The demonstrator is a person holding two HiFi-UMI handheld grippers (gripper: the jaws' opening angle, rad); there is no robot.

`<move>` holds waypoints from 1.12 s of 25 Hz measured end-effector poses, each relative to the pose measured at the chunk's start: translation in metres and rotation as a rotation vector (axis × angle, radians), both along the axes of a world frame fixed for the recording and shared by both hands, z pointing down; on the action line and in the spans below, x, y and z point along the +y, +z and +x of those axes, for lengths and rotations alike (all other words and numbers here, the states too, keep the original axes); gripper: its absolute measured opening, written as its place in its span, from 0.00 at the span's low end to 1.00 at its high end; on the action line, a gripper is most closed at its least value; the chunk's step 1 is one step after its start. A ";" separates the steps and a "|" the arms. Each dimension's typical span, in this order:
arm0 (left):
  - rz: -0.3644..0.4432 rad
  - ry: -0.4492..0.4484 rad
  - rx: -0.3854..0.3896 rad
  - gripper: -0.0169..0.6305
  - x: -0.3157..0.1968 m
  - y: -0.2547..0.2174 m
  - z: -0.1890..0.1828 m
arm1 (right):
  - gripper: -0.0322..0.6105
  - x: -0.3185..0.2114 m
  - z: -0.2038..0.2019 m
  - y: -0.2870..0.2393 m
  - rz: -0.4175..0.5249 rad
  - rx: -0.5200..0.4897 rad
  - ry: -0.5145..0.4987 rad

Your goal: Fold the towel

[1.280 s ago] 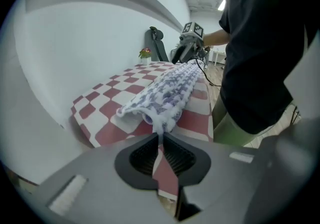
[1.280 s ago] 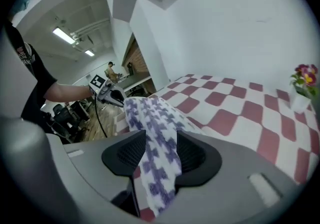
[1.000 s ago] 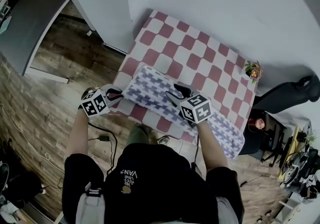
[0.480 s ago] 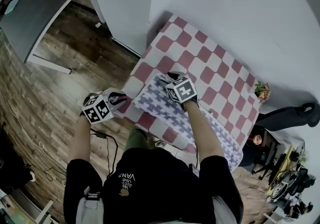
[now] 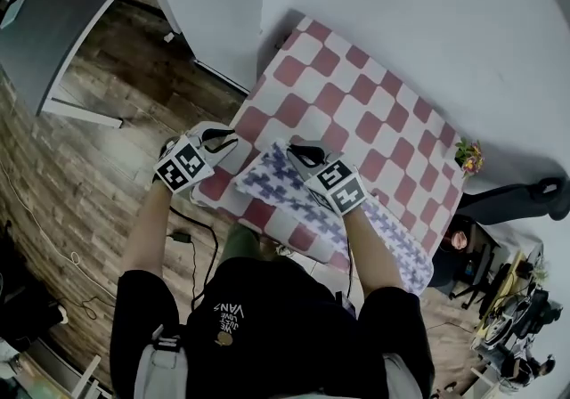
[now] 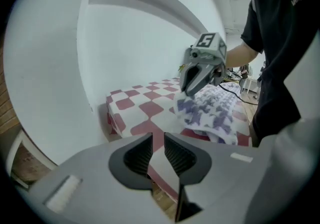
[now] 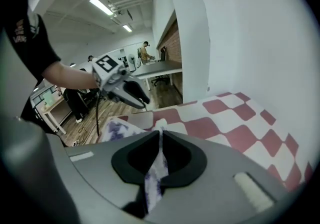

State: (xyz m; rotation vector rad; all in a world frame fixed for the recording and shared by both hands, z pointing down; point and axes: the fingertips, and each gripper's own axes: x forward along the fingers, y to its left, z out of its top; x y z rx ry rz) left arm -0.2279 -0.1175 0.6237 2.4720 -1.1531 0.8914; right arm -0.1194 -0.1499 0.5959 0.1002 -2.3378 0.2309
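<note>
The towel [image 5: 280,182] lies on the table [image 5: 356,94] along its near edge.

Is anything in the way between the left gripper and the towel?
No. Only bare red-and-white checked tablecloth lies between the shut, empty left gripper and the purple-and-white patterned towel, whose edge the right gripper has just closed on.

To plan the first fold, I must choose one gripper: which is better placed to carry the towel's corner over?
Right. The right gripper has just been closing its jaws and now pinches the towel by a corner. The left gripper is empty, jaws almost together, off the towel.
</note>
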 end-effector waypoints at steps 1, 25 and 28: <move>-0.008 0.021 0.002 0.10 -0.006 0.001 0.007 | 0.09 0.011 0.007 -0.011 0.007 -0.021 -0.012; -0.378 0.639 -0.142 0.05 0.032 0.019 0.130 | 0.09 0.107 0.107 -0.040 -0.023 -0.129 0.030; -0.279 0.601 -0.196 0.05 -0.008 -0.001 0.120 | 0.09 0.094 0.095 -0.050 0.024 -0.154 0.024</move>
